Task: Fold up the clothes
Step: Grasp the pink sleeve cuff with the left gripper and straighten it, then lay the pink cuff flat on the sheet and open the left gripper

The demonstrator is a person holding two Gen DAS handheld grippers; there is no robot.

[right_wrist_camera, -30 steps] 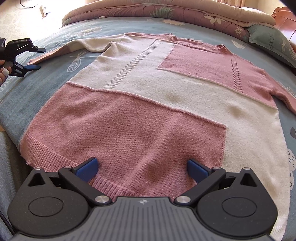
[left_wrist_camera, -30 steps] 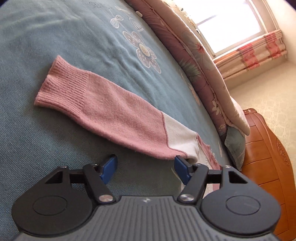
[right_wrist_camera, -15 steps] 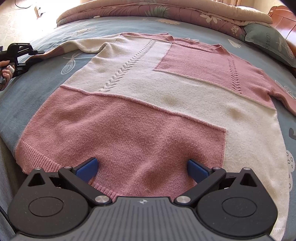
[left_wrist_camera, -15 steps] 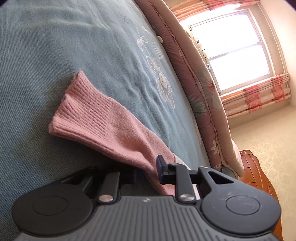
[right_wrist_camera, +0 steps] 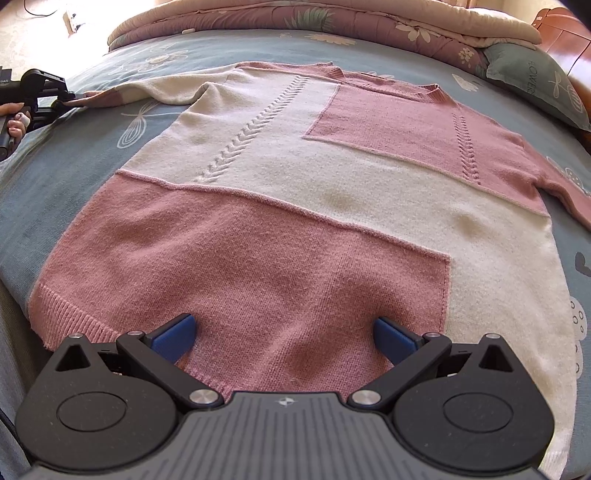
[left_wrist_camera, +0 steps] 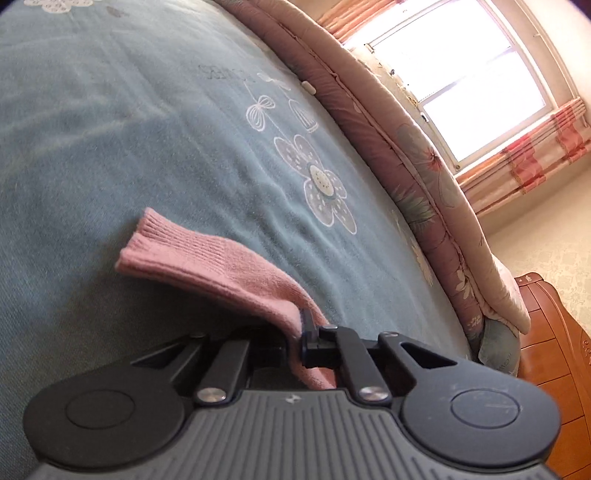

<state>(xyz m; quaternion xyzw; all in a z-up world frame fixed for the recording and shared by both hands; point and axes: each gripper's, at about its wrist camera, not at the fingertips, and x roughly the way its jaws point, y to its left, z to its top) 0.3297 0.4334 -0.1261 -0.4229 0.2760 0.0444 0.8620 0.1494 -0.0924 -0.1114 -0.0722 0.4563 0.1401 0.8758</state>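
A pink and cream knitted sweater point(right_wrist_camera: 295, 206) lies flat, front up, on a blue-green bedspread. In the left wrist view its pink sleeve point(left_wrist_camera: 221, 269) is lifted off the bed, ribbed cuff pointing away, and my left gripper point(left_wrist_camera: 295, 332) is shut on the sleeve behind the cuff. From the right wrist view that left gripper point(right_wrist_camera: 70, 99) shows at the far left, gripping the outstretched sleeve, with a hand on its handle. My right gripper point(right_wrist_camera: 284, 334) stands open over the pink hem, its blue pads point(right_wrist_camera: 173, 334) resting on the knit, wide apart.
A folded floral quilt point(right_wrist_camera: 332, 18) runs along the far side of the bed point(left_wrist_camera: 147, 129). A blue-green pillow point(right_wrist_camera: 535, 81) lies at the back right against a wooden headboard point(left_wrist_camera: 554, 350). A bright window with checked curtains point(left_wrist_camera: 461, 66) is beyond.
My left gripper went from wide open to shut on the sleeve and has lifted it off the bedspread. The right gripper stayed open in place over the hem.
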